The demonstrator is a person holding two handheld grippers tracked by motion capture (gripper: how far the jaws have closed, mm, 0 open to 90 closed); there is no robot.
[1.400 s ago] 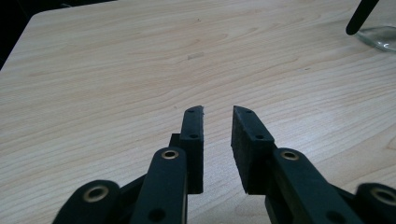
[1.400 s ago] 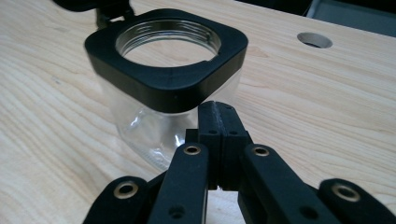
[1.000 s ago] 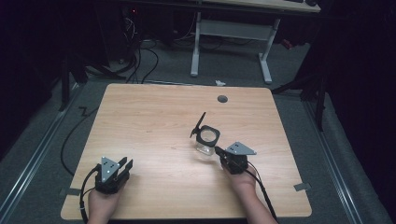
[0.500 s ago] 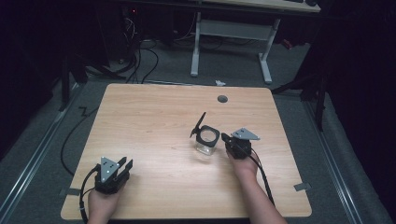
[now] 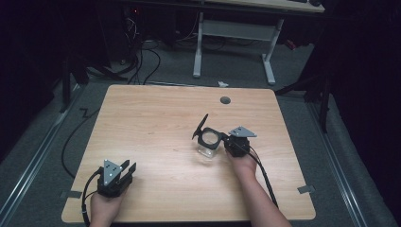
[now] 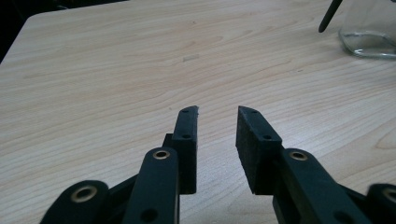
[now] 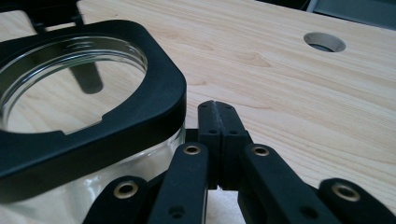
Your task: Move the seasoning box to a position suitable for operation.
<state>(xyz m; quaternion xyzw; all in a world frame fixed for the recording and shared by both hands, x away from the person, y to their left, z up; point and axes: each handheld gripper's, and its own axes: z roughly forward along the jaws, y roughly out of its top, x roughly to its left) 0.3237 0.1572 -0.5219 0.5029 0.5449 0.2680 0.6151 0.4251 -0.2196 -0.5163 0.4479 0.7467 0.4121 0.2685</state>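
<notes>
The left gripper (image 5: 126,168) sits near the table's (image 5: 151,118) front left corner, held in the left hand (image 5: 105,207); its jaws stand apart with nothing between them, bare wood ahead in the left gripper view. Right of centre stands a clear glass jar (image 5: 208,143) with a black collar (image 7: 140,116) around its mouth and its lid (image 5: 200,126) tipped up behind. The right gripper (image 5: 226,141) is just beside the jar's right side, jaws pressed together, grasping nothing. A round hole (image 5: 225,100) lies near the far edge
</notes>
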